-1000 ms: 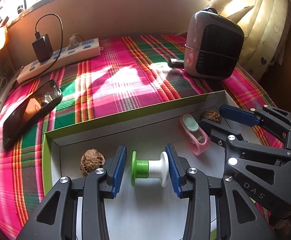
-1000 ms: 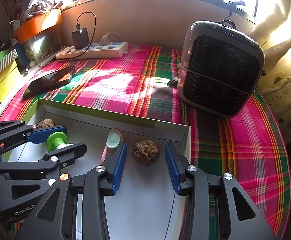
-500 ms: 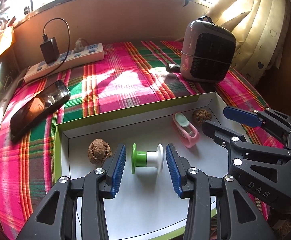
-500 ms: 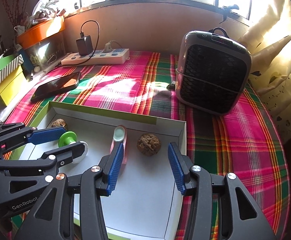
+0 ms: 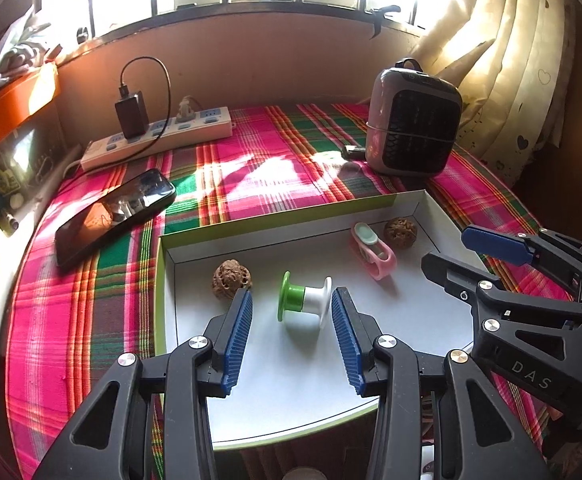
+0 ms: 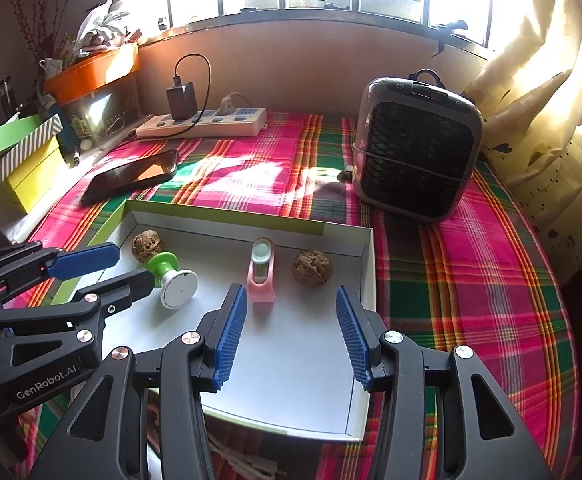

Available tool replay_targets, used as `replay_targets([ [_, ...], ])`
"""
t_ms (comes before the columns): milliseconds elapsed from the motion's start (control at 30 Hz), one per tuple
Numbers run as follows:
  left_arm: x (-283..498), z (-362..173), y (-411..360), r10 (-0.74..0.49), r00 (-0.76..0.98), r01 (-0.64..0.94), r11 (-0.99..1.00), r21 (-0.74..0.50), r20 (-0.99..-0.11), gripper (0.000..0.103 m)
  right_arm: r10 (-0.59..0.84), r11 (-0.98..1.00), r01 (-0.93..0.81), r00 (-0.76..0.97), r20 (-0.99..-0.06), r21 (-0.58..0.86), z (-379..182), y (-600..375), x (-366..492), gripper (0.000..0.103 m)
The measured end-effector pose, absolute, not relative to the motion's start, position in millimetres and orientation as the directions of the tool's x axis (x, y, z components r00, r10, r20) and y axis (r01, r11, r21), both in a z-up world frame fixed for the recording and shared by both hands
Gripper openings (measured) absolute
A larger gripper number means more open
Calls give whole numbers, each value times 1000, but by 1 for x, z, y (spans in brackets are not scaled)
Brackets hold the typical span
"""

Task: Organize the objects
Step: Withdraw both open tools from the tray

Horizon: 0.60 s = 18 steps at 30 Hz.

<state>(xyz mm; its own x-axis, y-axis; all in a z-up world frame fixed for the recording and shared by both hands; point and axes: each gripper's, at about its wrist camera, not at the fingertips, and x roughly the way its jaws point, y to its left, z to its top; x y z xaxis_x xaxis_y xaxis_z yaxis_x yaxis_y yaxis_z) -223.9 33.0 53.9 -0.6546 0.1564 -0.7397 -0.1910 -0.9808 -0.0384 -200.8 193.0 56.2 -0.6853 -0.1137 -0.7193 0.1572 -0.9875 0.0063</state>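
Note:
A shallow white tray [image 5: 275, 216] with a green rim lies on the plaid cloth. It holds two walnuts [image 5: 231, 280] [image 5: 400, 233], a green-and-white spool [image 5: 305, 300] on its side and a pink clip [image 5: 373, 254]. My left gripper [image 5: 291, 294] hovers open just short of the spool, with nothing between its blue pads. My right gripper [image 6: 291, 292] is open too, above the tray [image 6: 227, 216] and short of the right walnut [image 6: 312, 268] and the clip [image 6: 261, 276]. Each gripper shows in the other's view: the right gripper [image 5: 447, 248] and the left gripper [image 6: 133, 266].
A black phone [image 5: 115, 212] lies left of the tray. At the back are a power strip [image 5: 159, 136] with a charger and a grey heater [image 5: 411, 120]. Boxes [image 6: 19, 164] and an orange bin [image 6: 91, 72] crowd the left; a curtain [image 6: 539, 120] hangs right.
Both grippers have drawn back and up from the tray, so the spool and walnut now lie beyond the fingertips. The right jaws stand slightly wider than before.

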Motion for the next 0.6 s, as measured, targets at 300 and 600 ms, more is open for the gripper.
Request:
replay_targets([
  [300,-199,58,25,157,-673,-188,-981,-38,-723,40,-118,-988,152,-694,-711,17,58,191,-177,48],
  [600,-170,58,5,180,-679,-175,-981,-82,-712,40,-131,-986,164,-702,-700,21,58,187,-144,48],
])
